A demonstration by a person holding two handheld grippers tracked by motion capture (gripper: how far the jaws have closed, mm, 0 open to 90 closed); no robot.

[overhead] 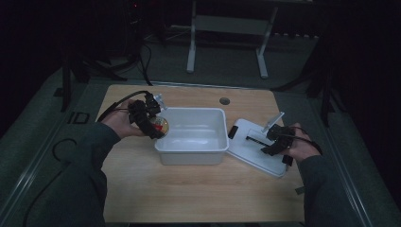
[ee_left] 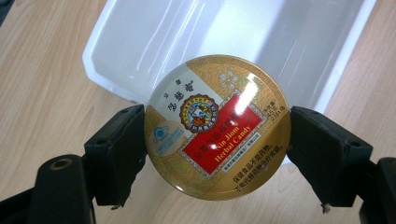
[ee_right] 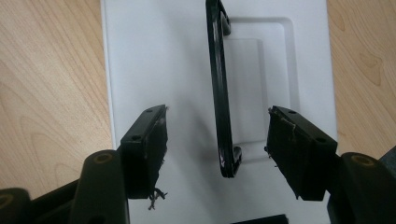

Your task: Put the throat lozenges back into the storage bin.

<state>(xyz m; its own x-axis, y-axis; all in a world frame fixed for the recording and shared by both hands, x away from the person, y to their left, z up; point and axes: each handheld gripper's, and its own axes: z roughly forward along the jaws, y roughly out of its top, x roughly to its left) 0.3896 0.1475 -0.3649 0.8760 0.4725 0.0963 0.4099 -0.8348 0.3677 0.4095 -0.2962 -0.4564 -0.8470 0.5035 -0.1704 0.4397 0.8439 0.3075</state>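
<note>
We see 1 white bin [overhead: 194, 137] mid-table [overhead: 189, 198], open top, inside looks empty. 1 white lid [overhead: 255, 151] lies flat at the bin's 3 o'clock, just beside it, w/ 1 black handle [overhead: 253, 139] on top. A round grommet hole [overhead: 224, 100] sits in the table at the bin's 12 o'clock. Beyond the table, a white frame w/ 2 legs [overhead: 227, 38] on the floor, rest too dark to read.

Left tool [overhead: 153, 124] at the bin's 9 o'clock rim, clamped on 1 round gold candy tin [overhead: 161, 125]. From high view the tin is a small blob; left gripper view gives detail: tin [ee_left: 217, 128] pinched edge-to-edge between both jaws, red label reading "Nin Jiom Herbal Candy", hanging over the bin's rim [ee_left: 116, 88], part over bin, part over table. Nothing between tin and bin interior.

Right tool [overhead: 272, 142] over the lid, jaws spread apart, holding nothing. Right gripper view shows what high view can't: handle [ee_right: 219, 93] runs btwn the 2 jaws, closer to neither by much, not touched by either; lid [ee_right: 140, 56] has a recessed panel under the handle. Wood shows at 3 and 9 o'clock of the lid.
</note>
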